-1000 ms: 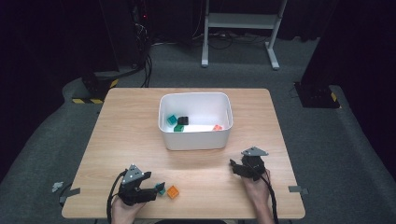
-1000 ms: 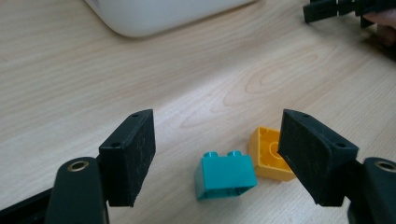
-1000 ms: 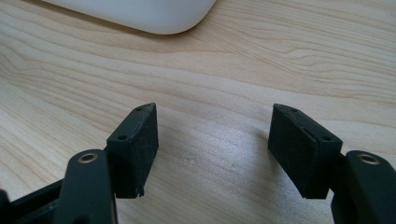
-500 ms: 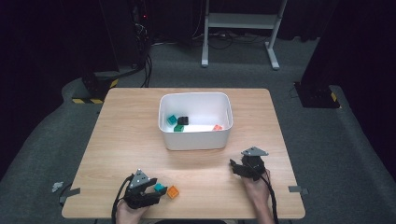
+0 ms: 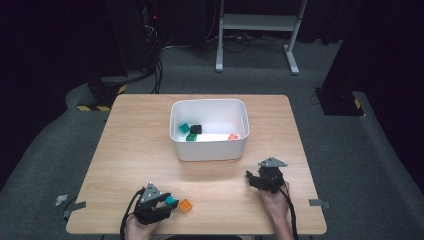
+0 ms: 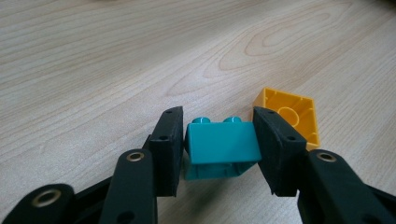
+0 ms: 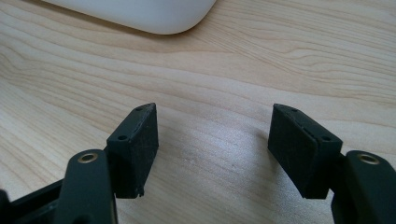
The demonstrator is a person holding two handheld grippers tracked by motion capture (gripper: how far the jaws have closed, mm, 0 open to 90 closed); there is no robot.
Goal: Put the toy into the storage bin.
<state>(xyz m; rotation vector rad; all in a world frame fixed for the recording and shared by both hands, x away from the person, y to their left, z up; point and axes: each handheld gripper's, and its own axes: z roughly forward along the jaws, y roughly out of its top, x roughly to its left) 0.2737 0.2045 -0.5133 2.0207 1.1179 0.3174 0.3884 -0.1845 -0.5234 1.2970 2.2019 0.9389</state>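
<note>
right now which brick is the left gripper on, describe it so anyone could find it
On the wooden table, look at the near edge, left of the white bin. The teal brick sits clamped in the left gripper, studs up. The orange brick beside it lies free, hollow side up.

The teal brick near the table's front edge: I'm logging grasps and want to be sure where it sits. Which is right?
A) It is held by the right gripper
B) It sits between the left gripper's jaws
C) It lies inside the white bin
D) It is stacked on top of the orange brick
B: in the left gripper view the teal brick sits clamped between both pads of the left gripper, with the orange brick beside it on the table.
</note>
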